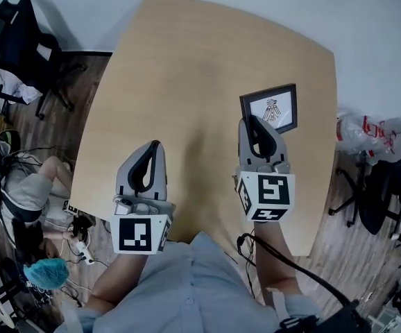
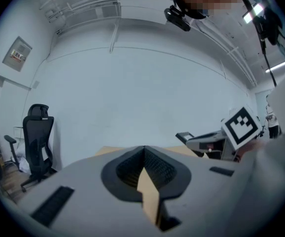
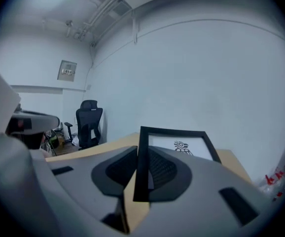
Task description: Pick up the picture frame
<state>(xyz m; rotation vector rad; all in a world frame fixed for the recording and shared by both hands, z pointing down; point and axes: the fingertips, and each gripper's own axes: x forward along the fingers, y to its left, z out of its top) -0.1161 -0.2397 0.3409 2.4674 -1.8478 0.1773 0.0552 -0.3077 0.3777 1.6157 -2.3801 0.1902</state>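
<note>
The picture frame (image 1: 273,108) is black-edged with a white print and a small dark figure on it. My right gripper (image 1: 250,120) is shut on its left edge and holds it above the right part of the tan wooden table (image 1: 186,61). In the right gripper view the picture frame (image 3: 182,143) stands upright, its left bar clamped in my right gripper (image 3: 140,154). My left gripper (image 1: 156,144) hovers over the table's near left part, shut and holding nothing. In its own view my left gripper (image 2: 143,151) has its jaw tips together.
A black office chair (image 1: 23,40) stands on the floor at the far left. A plastic bag (image 1: 363,134) and another dark chair (image 1: 381,193) are off the table's right edge. Cables and a person (image 1: 30,186) are on the floor at the left.
</note>
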